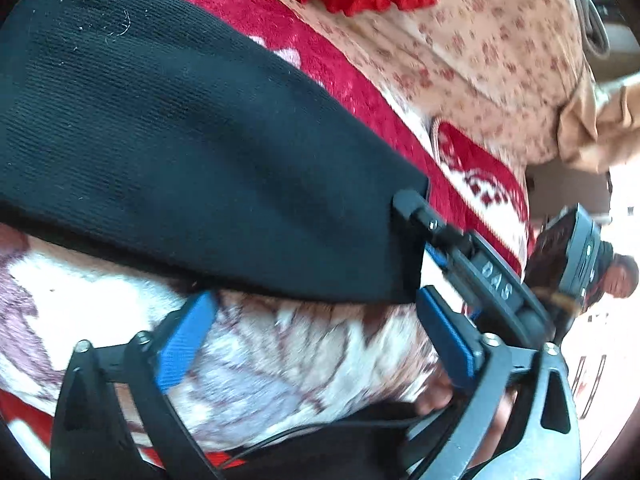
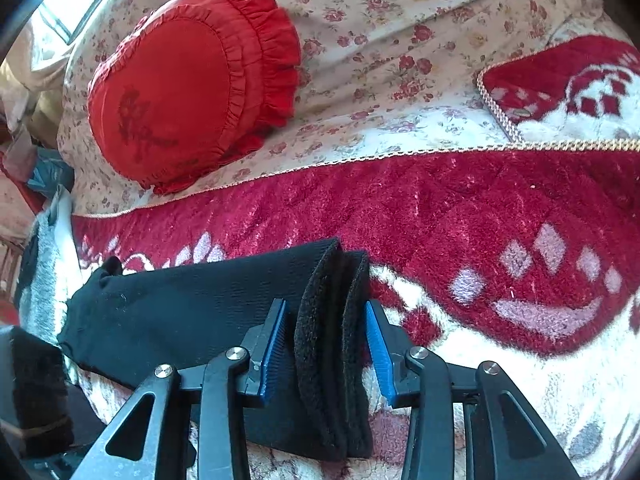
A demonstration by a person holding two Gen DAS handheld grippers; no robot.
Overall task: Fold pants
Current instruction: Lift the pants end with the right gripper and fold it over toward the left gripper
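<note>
The black pants (image 2: 192, 312) are lying folded on the red-and-white blanket (image 2: 480, 208). Their stacked edges are being straddled by the right gripper (image 2: 326, 350), pads apart from the cloth. The left gripper (image 1: 316, 340) is held wide open just beside the pants, gripping nothing. Edges should be squared before withdrawing. Beyond the pants, a red cushion (image 2: 180, 88) is lying.

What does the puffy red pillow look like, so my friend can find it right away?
Start at the big flowery cream bedspread covering the far part of the bed. The pillow lies on it, beyond the fuzzy red and white blanket with the black pants on top. It is the only plain bright red, rounded thing, with a ruffled frill along its edge.
</note>
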